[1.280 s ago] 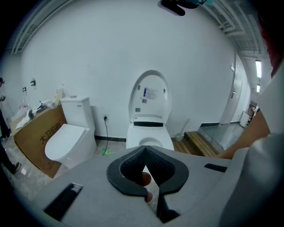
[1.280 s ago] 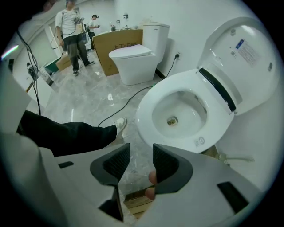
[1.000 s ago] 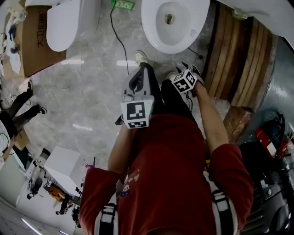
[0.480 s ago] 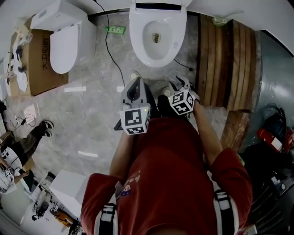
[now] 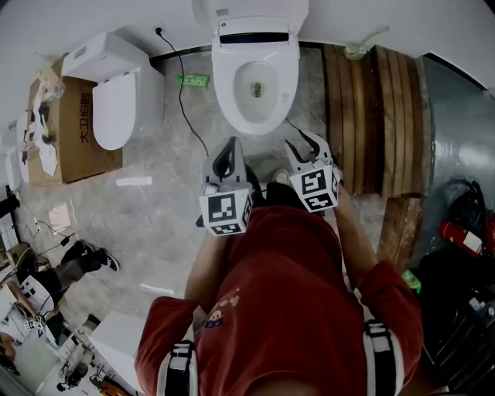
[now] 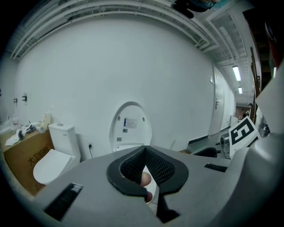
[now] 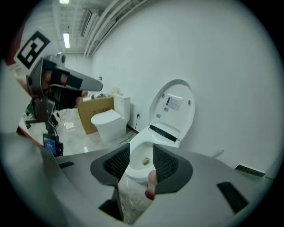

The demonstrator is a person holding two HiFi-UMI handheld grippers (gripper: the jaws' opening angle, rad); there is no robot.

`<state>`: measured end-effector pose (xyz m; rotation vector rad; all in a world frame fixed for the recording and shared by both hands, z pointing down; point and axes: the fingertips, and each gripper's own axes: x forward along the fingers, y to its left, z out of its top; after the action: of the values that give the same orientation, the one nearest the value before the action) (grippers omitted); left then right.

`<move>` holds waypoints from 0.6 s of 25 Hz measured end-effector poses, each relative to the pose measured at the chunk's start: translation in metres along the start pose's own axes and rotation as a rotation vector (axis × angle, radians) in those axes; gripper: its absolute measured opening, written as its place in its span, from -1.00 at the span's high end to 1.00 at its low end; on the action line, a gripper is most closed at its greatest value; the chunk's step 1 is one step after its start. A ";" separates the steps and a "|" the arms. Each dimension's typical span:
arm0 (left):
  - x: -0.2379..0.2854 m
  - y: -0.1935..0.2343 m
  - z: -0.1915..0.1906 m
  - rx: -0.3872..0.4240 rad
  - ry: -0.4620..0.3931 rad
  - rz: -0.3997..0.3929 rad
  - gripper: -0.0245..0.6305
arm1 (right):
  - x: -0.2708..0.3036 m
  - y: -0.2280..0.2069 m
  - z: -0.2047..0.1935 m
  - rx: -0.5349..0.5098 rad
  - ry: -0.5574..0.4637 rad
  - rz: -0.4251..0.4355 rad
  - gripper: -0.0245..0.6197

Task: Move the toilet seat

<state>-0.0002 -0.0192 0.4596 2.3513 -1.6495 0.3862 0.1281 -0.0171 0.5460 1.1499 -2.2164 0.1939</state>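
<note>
The toilet seat [image 5: 224,77] seems to lie flat on the bowl [image 5: 259,99] ahead of the person [image 5: 294,294], lid [image 5: 249,11] raised against the wall [image 5: 116,15] behind it, well apart from both grippers. The left gripper [image 5: 231,144] has its jaws pressed together on nothing; the right gripper [image 5: 303,141] has them spread and empty. The seat is probably stiff, glossy, slippery plastic swinging on a rear hinge, so its front rim looks the best place to pinch.
</note>
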 end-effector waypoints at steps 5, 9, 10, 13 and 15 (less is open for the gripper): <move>0.003 -0.011 0.035 0.014 -0.081 -0.025 0.90 | -0.032 -0.030 0.044 0.081 -0.133 -0.047 0.43; 0.002 -0.018 0.068 0.026 -0.164 -0.027 0.90 | -0.059 -0.055 0.080 0.105 -0.239 -0.092 0.43; 0.000 -0.019 0.076 0.030 -0.186 -0.025 0.90 | -0.066 -0.061 0.089 0.108 -0.266 -0.102 0.43; -0.005 -0.022 0.101 0.041 -0.260 -0.017 0.90 | -0.089 -0.077 0.116 0.114 -0.349 -0.140 0.43; -0.008 -0.021 0.116 0.050 -0.300 -0.005 0.90 | -0.103 -0.086 0.135 0.112 -0.410 -0.164 0.43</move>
<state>0.0256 -0.0453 0.3469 2.5519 -1.7764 0.0751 0.1758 -0.0523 0.3650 1.5388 -2.4691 0.0126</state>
